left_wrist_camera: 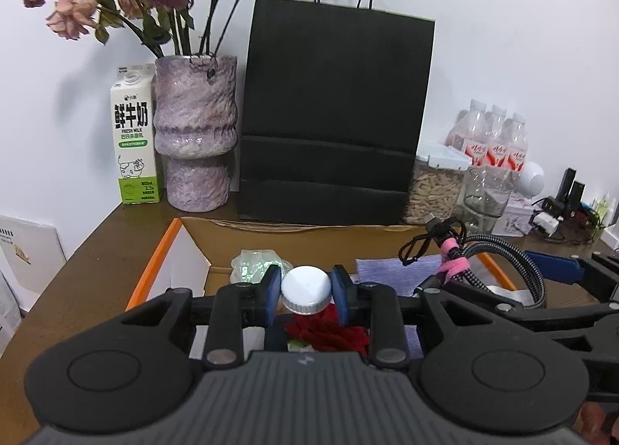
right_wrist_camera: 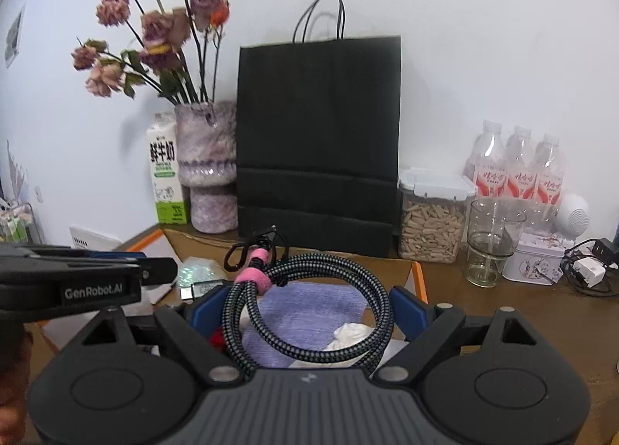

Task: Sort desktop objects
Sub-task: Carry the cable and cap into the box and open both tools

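White-capped bottle [left_wrist_camera: 305, 289] shows only in left wrist view, clamped between left claw [left_wrist_camera: 305, 292] pads above cardboard box [left_wrist_camera: 271, 230]; contents below look red, blurred. Right wrist view alone shows right claw [right_wrist_camera: 309, 309] spread wide around coiled braided cable [right_wrist_camera: 309, 313], apparently gripping it. Both claws tilt slightly down over brown surface [right_wrist_camera: 503, 309].

A white bottle cap [left_wrist_camera: 305, 288] sits between blue pads [left_wrist_camera: 272, 288]. The cable [right_wrist_camera: 309, 313] is braided black and grey with a pink strap [right_wrist_camera: 253, 280]. Black paper bag [left_wrist_camera: 332, 116], mottled purple vase [left_wrist_camera: 195, 135], brown table [left_wrist_camera: 89, 267], lilac cloth [right_wrist_camera: 309, 313].
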Demonstrator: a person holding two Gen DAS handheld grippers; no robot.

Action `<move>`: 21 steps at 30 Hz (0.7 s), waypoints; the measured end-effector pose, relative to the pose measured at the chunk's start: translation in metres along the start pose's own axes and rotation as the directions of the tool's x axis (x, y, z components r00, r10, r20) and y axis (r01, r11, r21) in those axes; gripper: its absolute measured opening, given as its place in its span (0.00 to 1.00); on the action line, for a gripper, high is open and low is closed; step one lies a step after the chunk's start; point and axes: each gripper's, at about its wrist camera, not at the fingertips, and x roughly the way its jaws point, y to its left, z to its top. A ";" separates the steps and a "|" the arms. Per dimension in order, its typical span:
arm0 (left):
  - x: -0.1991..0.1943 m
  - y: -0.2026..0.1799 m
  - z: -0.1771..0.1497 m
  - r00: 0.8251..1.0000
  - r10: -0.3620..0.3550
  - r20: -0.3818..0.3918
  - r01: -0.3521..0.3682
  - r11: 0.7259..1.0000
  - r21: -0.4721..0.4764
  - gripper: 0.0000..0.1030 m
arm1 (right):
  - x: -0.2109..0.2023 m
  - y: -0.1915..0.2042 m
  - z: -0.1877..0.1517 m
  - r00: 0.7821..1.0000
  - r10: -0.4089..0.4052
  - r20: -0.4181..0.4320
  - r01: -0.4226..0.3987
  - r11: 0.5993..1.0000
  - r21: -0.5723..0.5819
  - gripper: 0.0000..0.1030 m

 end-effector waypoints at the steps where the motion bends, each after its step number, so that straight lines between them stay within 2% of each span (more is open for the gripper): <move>1: 0.004 0.001 0.001 1.000 0.000 -0.008 0.000 1.000 0.004 0.28 | 0.003 -0.001 0.001 1.000 -0.001 -0.003 0.001 1.000 -0.003 0.86; 9: 0.027 0.007 0.002 0.999 0.010 -0.045 -0.008 0.999 0.034 0.29 | 0.024 -0.003 0.000 0.999 0.008 -0.051 -0.010 0.999 -0.035 0.86; 10: 0.028 0.007 0.001 0.999 0.017 -0.048 -0.016 0.999 0.034 0.37 | 0.026 -0.003 -0.001 0.998 0.014 -0.061 -0.016 0.999 -0.033 0.86; 11: 0.028 0.008 0.001 0.998 0.028 -0.051 -0.027 0.999 0.033 0.62 | 0.026 -0.003 -0.001 0.998 0.019 -0.064 -0.021 0.999 -0.032 0.88; 12: 0.028 0.009 0.001 0.998 0.040 -0.046 -0.038 0.999 0.032 0.76 | 0.026 -0.003 -0.002 0.998 0.016 -0.063 -0.018 0.999 -0.028 0.95; 13: 0.026 0.010 0.002 0.999 0.044 -0.031 -0.043 0.999 0.031 0.99 | 0.025 -0.003 -0.001 0.998 0.011 -0.061 -0.013 1.000 -0.027 0.99; 15: 0.022 0.011 0.003 0.998 0.058 0.001 -0.058 0.998 0.030 1.00 | 0.021 -0.004 0.000 0.999 0.007 -0.052 -0.009 1.000 -0.030 1.00; 21: 0.023 0.017 0.007 0.996 0.088 -0.011 -0.088 0.996 0.010 1.00 | 0.014 -0.007 0.003 0.999 0.011 -0.045 -0.012 1.000 -0.014 1.00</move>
